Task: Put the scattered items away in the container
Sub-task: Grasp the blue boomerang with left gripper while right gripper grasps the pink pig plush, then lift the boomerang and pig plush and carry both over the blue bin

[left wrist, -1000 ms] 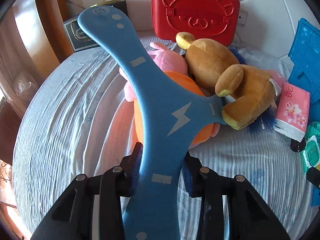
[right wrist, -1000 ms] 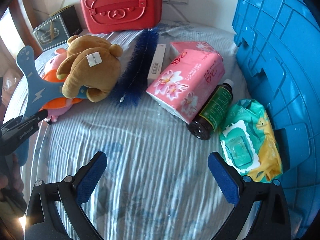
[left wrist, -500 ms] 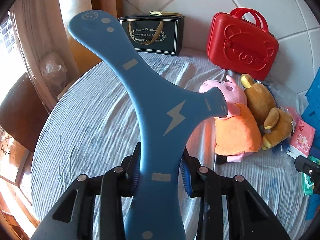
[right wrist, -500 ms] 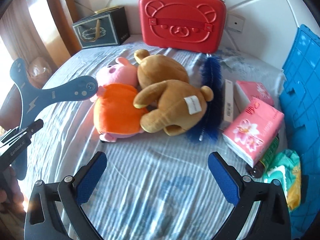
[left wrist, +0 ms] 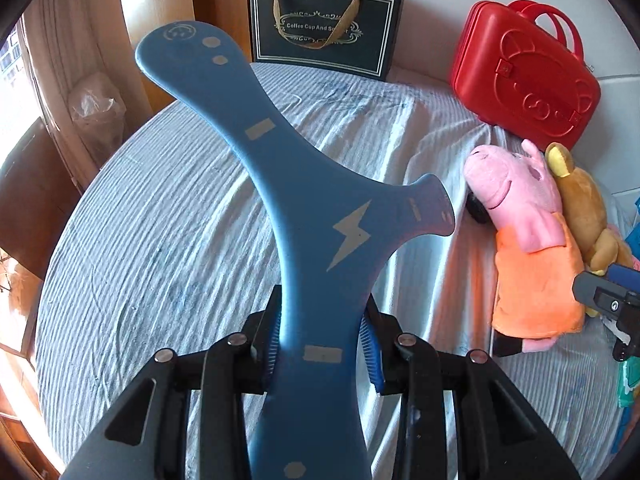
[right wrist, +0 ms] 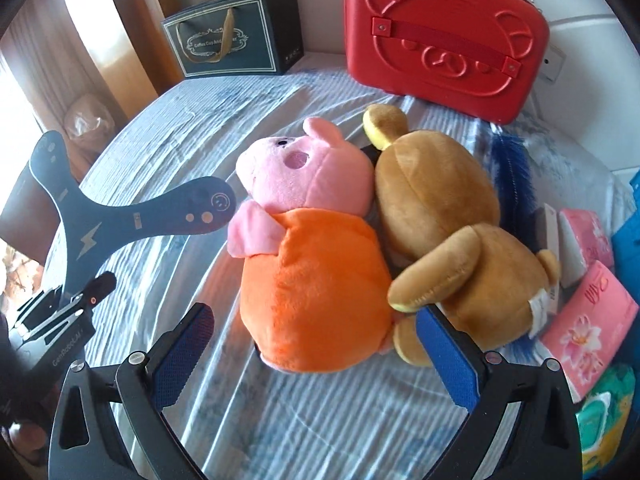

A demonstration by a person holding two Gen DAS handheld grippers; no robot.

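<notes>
My left gripper [left wrist: 320, 348] is shut on a blue three-armed boomerang [left wrist: 304, 208] and holds it above the bed; it also shows in the right wrist view [right wrist: 132, 220] at the left. My right gripper [right wrist: 316, 356] is open, its pads on either side of the orange body of a pink pig plush [right wrist: 312, 276]. A brown bear plush [right wrist: 452, 216] lies against the pig. A corner of the blue container [right wrist: 628, 236] shows at the right edge.
A red bear suitcase [right wrist: 440, 36] and a dark gift bag [right wrist: 236, 40] stand at the back. A blue brush [right wrist: 512, 176], pink tissue packs [right wrist: 588, 320], a white box and a green wipes pack [right wrist: 608, 412] lie right of the bear on the striped bedsheet [left wrist: 160, 240].
My left gripper has lifted the boomerang away to the left of the plush toys. My right gripper has moved left and forward from the tissues and bottle to the pig plush.
</notes>
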